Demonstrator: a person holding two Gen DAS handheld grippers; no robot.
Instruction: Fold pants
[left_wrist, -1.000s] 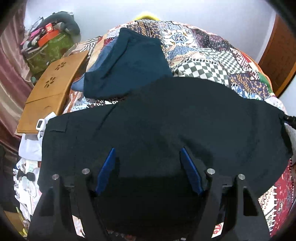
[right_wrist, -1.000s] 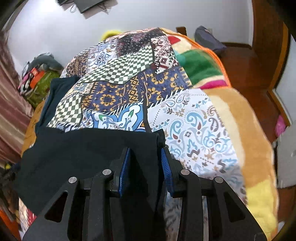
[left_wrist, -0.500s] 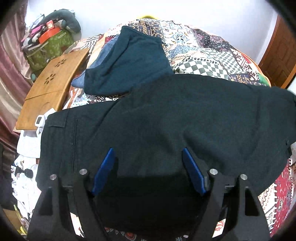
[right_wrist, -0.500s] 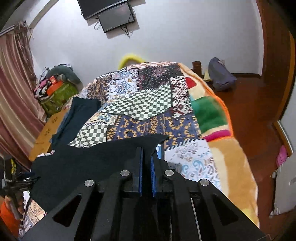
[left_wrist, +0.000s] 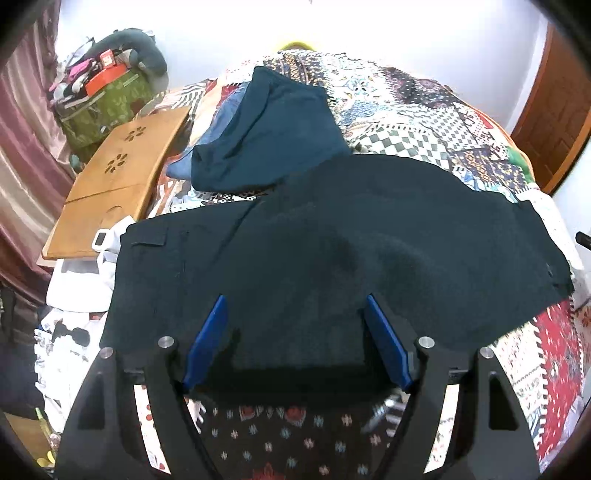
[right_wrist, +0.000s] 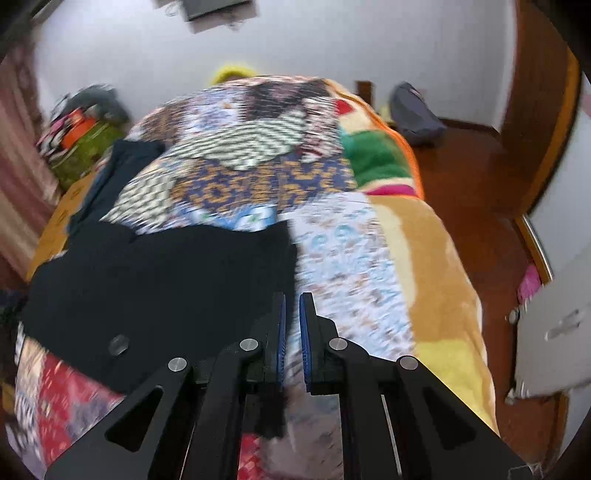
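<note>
Since a second ago the pants (left_wrist: 332, 251) have slid toward me across the quilt (left_wrist: 424, 110), and my right gripper (right_wrist: 291, 325), then partly spread over the edge, has closed up. Now the pants lie spread flat on the bed, a teal garment (left_wrist: 269, 136) beyond them and a wooden tray (left_wrist: 114, 177) off to the left. My left gripper (left_wrist: 295, 343) stands wide, straddling the near edge without pinching it. Right jaws sit nearly together; whether they pinch the pants edge I cannot tell through blur.
</note>
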